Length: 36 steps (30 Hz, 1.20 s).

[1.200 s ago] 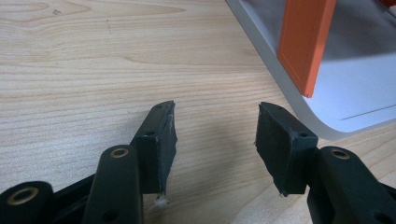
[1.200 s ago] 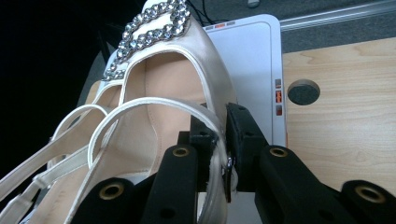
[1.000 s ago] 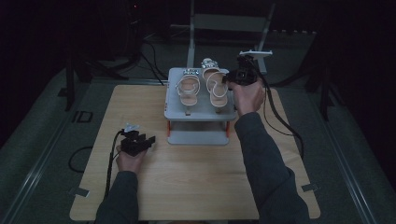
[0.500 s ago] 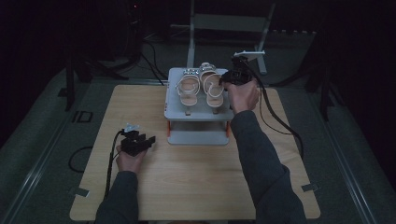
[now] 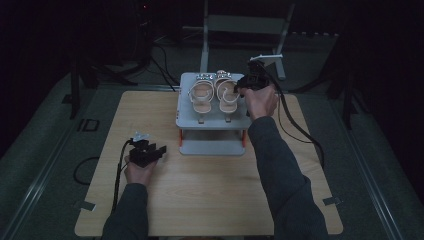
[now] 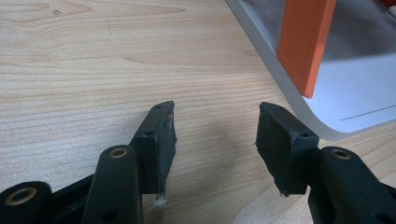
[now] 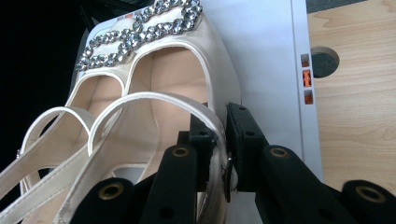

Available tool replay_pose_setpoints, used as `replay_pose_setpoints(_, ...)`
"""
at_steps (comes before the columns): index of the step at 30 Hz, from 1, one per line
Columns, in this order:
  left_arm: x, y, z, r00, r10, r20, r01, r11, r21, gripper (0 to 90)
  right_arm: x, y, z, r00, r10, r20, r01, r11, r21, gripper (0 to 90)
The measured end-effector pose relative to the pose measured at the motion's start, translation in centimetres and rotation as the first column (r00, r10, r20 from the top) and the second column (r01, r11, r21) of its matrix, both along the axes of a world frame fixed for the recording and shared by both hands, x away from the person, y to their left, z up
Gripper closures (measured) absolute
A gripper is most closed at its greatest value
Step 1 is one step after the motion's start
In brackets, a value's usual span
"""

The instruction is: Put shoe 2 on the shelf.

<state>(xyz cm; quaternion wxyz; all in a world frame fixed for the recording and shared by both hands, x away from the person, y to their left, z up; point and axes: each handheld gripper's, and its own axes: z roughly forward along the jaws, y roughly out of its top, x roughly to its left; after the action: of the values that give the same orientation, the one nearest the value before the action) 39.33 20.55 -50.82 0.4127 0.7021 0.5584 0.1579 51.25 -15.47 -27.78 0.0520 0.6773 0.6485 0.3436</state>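
- I see the desk [image 6: 93,70] as pale, matt, grained wood.
- The sandals [image 7: 159,88] look satiny, rhinestone-trimmed.
- My gripper [image 7: 223,140] pads look matt black plastic.
- The rack [image 7: 261,56] is smooth grey.

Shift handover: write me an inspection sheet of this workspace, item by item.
Surface: wooden table, bare wood around the rack.
Job's things: pair of cream sandals with rhinestone straps, left sandal and right sandal, side by side on the top shelf of a grey two-level rack with orange posts.
Clutter: nothing seen.
Grippers: right gripper shut on the right sandal's ankle strap; left gripper open, low over the wood beside the rack's base.
Cables: a black cable trails from the right gripper; another loops off the left edge.
Surroundings: dark room, metal stand behind the table.
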Motion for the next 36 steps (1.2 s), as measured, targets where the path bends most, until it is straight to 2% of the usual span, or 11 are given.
replay_pose_setpoints(17, 0.01, -0.01, 0.0, 1.0, 0.001, 0.0, -0.001, 1.0, 0.0, 47.1, 0.1, 0.0, -0.27, 0.9988, 0.033, -0.036, -0.033, 0.9994, -0.01, 81.8)
replay_pose_setpoints(36, 0.02, -0.02, 0.0, 1.0, 0.001, 0.0, -0.001, 1.0, 0.0, 47.1, 0.64, -0.8, -0.77, 0.9952, 0.081, -0.055, -0.08, 0.9966, 0.02, 81.1)
